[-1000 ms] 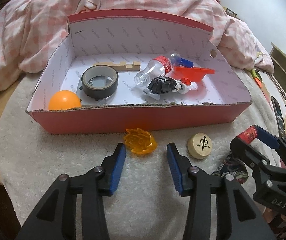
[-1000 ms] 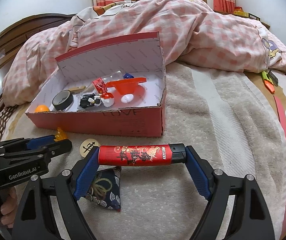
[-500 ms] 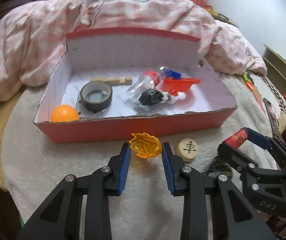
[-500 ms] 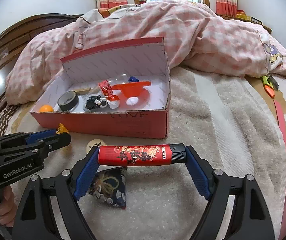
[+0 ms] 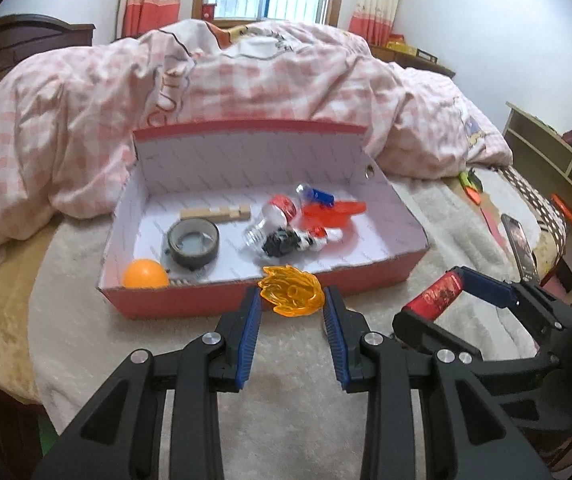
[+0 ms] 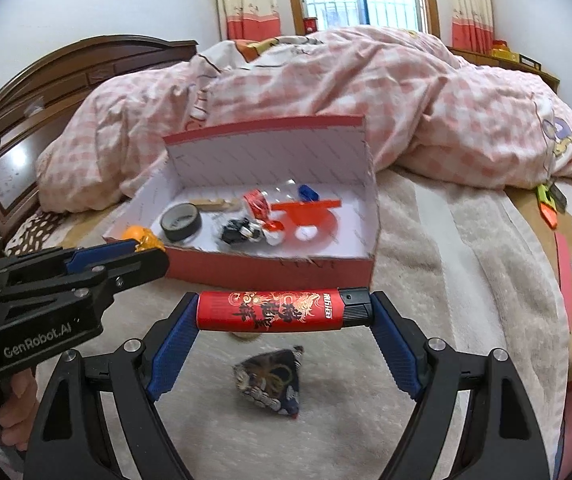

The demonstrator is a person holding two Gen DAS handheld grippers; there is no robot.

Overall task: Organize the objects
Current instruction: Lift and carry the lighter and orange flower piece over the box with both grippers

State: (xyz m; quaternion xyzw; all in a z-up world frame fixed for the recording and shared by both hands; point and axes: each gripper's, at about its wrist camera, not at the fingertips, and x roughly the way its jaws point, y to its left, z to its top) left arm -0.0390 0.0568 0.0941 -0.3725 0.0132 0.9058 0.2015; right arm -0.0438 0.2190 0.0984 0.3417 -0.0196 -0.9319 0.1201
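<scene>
Left claw (image 5: pixel 292 306) grips the orange flame toy (image 5: pixel 290 290) just before the red box (image 5: pixel 370 280); right claw (image 6: pixel 284 312) clamps the lighter (image 6: pixel 281 311). Both loads need carrying over the near wall and dropping inside.

Left gripper (image 5: pixel 290 312) — black frame, blue-padded jaws drawn in and clamped on an orange translucent flame-shaped piece (image 5: pixel 290 290), pitched downward, carried clear of the bed. Bare fingers (image 6: pixel 11 408) wrapped round its handle at lower left of the right view.
Right gripper (image 6: pixel 283 334) — same build, jaws spread wide, pinching a red lighter (image 6: pixel 281 311) end to end, crosswise and level.
</scene>
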